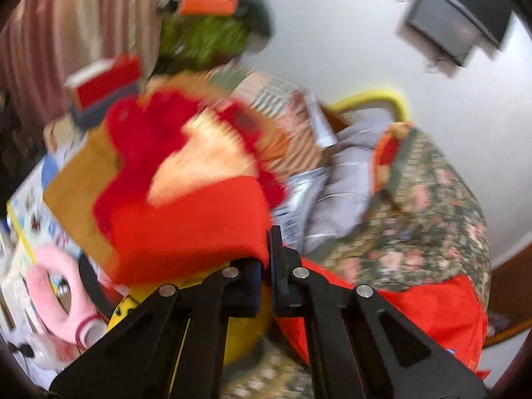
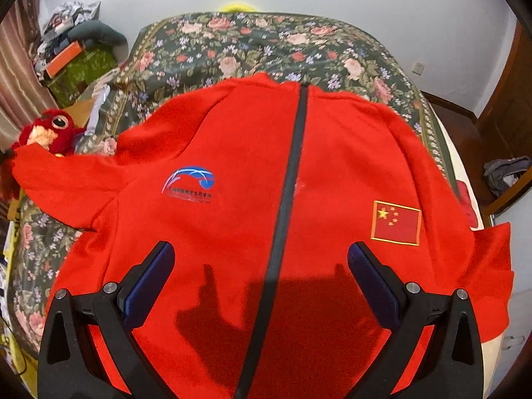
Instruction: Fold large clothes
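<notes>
A red zip jacket (image 2: 232, 166) lies front up on the floral bedspread (image 2: 266, 43), with its black zipper (image 2: 292, 166) running down the middle. It bears a blue logo (image 2: 191, 179) and a flag patch (image 2: 395, 222). My right gripper (image 2: 261, 259) hovers just above the chest, open, astride the zipper with nothing between its pads. One sleeve (image 2: 66, 173) stretches off to the left. The left wrist view is blurred: my left gripper (image 1: 266, 266) is shut on the edge of that red sleeve (image 1: 193, 226), which hangs raised in front of the camera.
A red plush toy (image 2: 50, 129) sits by the sleeve at the bed's left edge. Beyond it are a cardboard sheet (image 1: 76, 193), a pink plush (image 1: 60, 299), a grey quilt (image 1: 345, 179) and piled boxes (image 2: 63, 56). A wooden door (image 2: 498, 116) stands on the right.
</notes>
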`<state>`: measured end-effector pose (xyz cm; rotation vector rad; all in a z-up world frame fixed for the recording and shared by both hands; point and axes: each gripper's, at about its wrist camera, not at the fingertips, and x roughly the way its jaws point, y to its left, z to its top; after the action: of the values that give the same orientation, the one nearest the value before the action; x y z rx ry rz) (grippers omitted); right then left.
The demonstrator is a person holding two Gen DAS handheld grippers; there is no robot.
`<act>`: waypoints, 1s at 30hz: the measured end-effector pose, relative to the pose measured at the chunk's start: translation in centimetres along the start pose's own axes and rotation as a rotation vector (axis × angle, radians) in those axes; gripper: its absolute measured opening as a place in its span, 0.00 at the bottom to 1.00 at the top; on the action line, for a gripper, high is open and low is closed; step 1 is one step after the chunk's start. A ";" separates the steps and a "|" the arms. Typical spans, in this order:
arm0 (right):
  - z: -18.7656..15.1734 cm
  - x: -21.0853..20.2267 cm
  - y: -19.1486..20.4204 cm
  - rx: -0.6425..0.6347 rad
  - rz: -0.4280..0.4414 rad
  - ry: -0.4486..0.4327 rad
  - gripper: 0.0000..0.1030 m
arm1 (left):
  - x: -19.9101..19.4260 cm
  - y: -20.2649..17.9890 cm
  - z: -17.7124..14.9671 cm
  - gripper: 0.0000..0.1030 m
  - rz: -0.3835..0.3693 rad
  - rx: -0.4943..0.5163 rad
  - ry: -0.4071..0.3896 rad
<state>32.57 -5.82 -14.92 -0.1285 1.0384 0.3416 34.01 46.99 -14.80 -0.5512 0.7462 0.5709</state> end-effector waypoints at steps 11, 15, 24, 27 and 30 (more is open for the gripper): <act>-0.5 -3.5 -4.3 0.054 0.023 -0.067 1.00 | -8.4 -18.9 -3.0 0.02 -0.234 0.277 -0.102; -1.0 -4.0 -6.2 0.081 0.015 -0.078 1.00 | -9.3 -25.3 -6.2 0.02 -0.293 0.362 -0.083; -2.6 -4.3 -9.9 0.112 0.027 -0.077 1.00 | -7.1 -36.4 -16.8 0.02 -0.410 0.507 0.058; -3.2 -4.4 -11.1 0.122 0.026 -0.074 1.00 | -5.8 -38.8 -20.4 0.02 -0.434 0.537 0.130; -3.7 -4.5 -11.9 0.127 0.017 -0.067 1.00 | -4.3 -41.0 -24.7 0.02 -0.448 0.606 0.222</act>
<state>31.49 -18.97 -13.55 0.0057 0.9928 0.2925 46.63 0.61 -16.24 -0.2000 0.9210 -0.1431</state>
